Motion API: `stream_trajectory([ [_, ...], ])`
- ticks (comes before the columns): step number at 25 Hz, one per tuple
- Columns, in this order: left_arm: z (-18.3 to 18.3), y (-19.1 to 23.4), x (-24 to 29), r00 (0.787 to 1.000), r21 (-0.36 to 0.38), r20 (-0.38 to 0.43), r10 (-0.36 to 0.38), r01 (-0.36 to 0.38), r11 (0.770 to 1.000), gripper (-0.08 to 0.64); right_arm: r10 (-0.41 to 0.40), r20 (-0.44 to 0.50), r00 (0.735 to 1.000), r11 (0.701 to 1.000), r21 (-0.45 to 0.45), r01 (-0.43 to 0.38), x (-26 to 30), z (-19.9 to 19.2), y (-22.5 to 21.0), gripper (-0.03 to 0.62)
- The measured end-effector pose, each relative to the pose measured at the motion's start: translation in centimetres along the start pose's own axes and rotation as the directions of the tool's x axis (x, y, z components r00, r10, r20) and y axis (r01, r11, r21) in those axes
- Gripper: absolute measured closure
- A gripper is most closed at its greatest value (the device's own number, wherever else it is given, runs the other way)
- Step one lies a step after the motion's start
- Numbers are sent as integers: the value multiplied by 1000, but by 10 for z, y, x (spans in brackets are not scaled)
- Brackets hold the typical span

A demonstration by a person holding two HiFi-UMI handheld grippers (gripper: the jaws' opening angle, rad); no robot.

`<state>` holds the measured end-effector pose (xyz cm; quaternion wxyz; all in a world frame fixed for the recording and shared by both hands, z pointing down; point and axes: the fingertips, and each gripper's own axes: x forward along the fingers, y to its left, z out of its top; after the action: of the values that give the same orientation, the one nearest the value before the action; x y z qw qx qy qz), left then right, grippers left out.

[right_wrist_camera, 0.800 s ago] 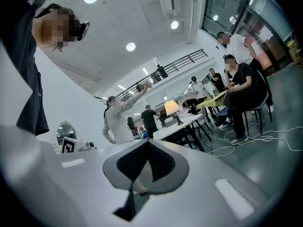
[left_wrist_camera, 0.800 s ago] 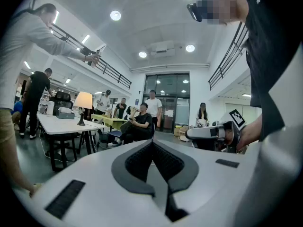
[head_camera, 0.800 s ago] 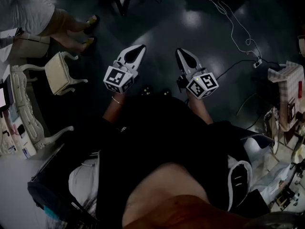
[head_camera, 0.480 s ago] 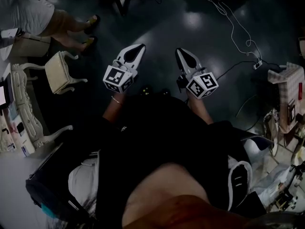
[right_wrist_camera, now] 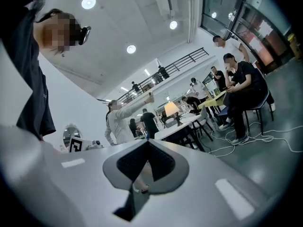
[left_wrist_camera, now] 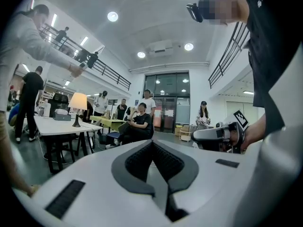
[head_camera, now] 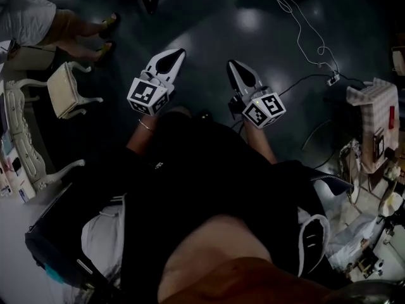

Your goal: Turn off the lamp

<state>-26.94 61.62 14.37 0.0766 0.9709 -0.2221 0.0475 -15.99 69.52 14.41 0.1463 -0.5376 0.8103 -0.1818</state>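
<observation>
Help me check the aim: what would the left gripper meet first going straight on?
Open floor, then probably the seated person, far off. The lamp stands left of where the left gripper points.

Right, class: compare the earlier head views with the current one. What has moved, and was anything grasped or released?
The left gripper and right gripper have slid slightly up the picture, as have the white chair and floor power strip, so probably the head camera moved, not the things. Nothing was grasped or released. Both grippers stay shut, empty, side by side.
</observation>
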Motion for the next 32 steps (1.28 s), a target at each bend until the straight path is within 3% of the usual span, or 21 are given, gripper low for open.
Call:
stream_trajectory([
  [3, -3, -13, 5, 1000, 11, 7, -10, 10, 1000, 554, 13, 1, 1000, 1000, -9, -13, -14, -5, -11, 592],
  [9, -5, 12, 8, 998, -26, 6, 58, -58, 998, 554, 1, 14, 1000, 1000, 12, -1, -6, -4, -23, 592],
  [19, 5, 27, 82, 998, -9, 28, -51, 51, 999, 554, -87, 61, 994, 996, 7, 87, 12, 27, -68, 592],
  [32, 28, 94, 138, 998, -16, 38, -50, 50, 999, 554, -86, 55, 995, 996, 35, 84, 93, 50, -117, 592],
])
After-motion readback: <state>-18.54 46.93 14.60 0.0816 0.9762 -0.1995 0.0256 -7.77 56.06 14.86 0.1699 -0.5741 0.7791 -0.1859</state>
